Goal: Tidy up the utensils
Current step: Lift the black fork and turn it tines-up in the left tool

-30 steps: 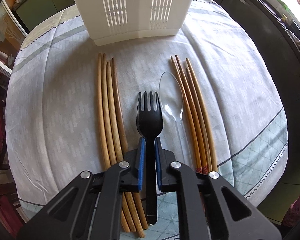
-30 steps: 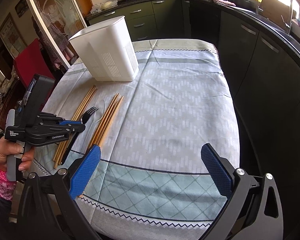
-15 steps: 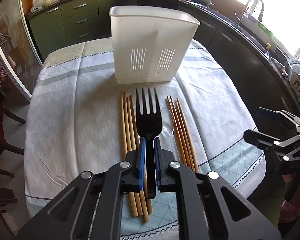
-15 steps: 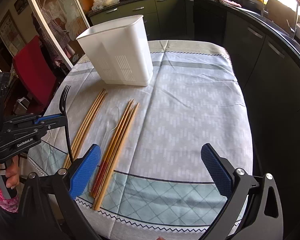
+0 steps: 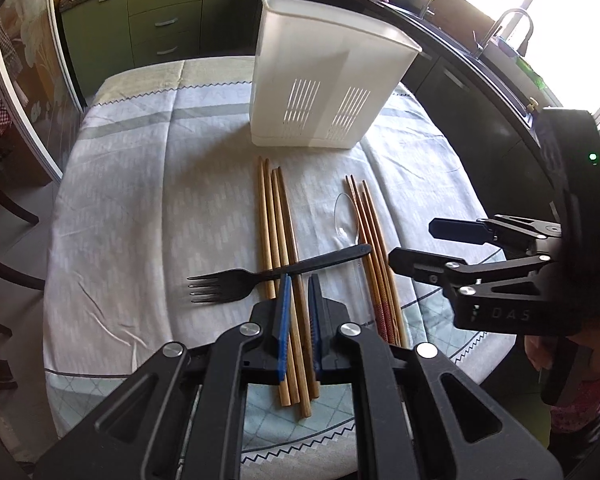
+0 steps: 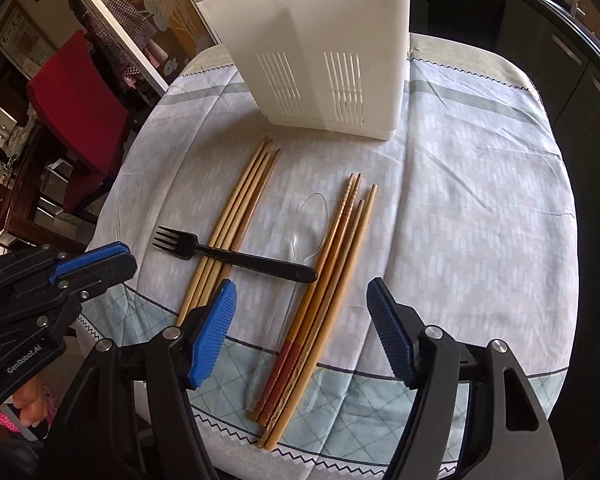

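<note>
A black plastic fork [image 5: 260,278] [image 6: 236,258] lies crosswise over the left bundle of wooden chopsticks [image 5: 278,248] [image 6: 236,208], tines to the left. A clear plastic spoon [image 6: 300,248] [image 5: 346,220] lies between that bundle and the right bundle of chopsticks [image 5: 374,248] [image 6: 324,280]. My left gripper [image 5: 298,280] is nearly shut and empty, just in front of the fork; it also shows in the right wrist view [image 6: 96,264]. My right gripper [image 6: 300,292] is open and empty above the right bundle; it also shows in the left wrist view [image 5: 412,246].
A white slotted utensil holder [image 5: 324,80] [image 6: 320,48] stands at the far side of the table on the pale patterned tablecloth [image 5: 148,200]. A red chair [image 6: 80,104] stands to the left. Dark kitchen cabinets [image 5: 160,20] lie beyond.
My left gripper lifted the fork, then let it go; the fork now lies crosswise on the left chopsticks. My right gripper has moved in over the right chopsticks.
</note>
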Available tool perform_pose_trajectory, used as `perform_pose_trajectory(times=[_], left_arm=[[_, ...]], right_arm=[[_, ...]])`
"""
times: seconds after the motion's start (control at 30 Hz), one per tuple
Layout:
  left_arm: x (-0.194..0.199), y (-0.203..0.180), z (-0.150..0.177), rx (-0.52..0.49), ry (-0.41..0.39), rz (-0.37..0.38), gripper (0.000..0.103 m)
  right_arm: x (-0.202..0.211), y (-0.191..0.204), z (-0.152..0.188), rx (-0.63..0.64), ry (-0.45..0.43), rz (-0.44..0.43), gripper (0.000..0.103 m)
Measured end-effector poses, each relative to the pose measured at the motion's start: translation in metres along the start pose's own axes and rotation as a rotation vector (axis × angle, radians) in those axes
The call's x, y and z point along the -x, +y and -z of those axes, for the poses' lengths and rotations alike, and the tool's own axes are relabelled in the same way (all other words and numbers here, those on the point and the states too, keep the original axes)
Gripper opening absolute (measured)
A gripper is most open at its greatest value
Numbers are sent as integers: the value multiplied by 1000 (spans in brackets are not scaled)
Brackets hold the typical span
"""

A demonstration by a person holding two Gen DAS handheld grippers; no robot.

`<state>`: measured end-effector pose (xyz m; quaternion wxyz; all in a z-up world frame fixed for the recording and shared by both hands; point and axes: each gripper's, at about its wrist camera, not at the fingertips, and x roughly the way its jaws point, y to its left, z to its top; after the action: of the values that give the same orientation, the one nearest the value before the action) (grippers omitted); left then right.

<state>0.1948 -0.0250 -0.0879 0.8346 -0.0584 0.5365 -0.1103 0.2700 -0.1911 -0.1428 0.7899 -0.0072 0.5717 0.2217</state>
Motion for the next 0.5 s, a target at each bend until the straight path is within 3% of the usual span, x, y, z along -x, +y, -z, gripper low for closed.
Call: perform_pose_trajectory(times=[0.1,0.27,0.5], left_arm=[[-15,5,-1,0,19,-11,9],[-29,8,-2,-42,45,-48,24],[-44,6,11,-58,162,-36,24]], right_arm=[[9,-2,0,1,-13,16,70],[24,-20,2,-12,-32,24,73],[23,-33,8,-30,-26,16,74]])
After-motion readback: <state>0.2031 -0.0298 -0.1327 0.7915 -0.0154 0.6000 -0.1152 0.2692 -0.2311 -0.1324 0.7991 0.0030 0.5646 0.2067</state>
